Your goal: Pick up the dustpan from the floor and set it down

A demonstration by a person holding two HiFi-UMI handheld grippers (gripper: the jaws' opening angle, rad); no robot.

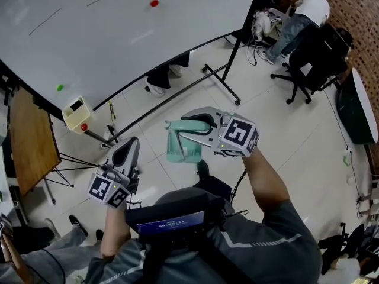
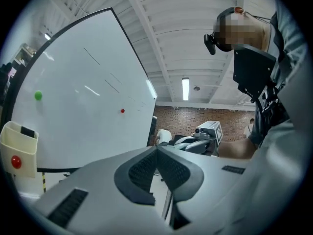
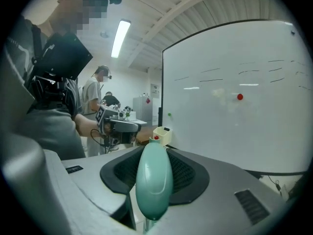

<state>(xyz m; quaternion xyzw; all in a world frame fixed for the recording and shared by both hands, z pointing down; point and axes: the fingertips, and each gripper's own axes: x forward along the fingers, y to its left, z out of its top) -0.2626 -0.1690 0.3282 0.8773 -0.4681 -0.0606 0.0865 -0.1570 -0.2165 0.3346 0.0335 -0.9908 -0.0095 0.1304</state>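
My right gripper (image 1: 185, 126) is shut on the handle of a mint-green dustpan (image 1: 180, 149), which hangs well above the tiled floor (image 1: 284, 141) at chest height. In the right gripper view the rounded green handle (image 3: 154, 180) sits clamped between the two dark pads (image 3: 188, 175), its end pointing at the camera. My left gripper (image 1: 131, 142) is lower left of the dustpan and apart from it. Its jaws are shut with nothing between them, and in its own view the left gripper (image 2: 157, 153) shows pads meeting at the tips.
A large whiteboard (image 1: 118, 28) on a black wheeled stand leans across the front, with a cream holder (image 1: 76, 114) on its lower edge. A wooden table (image 1: 29, 141) stands at left. A black office chair (image 1: 314, 58) and a person (image 1: 302, 10) are at back right.
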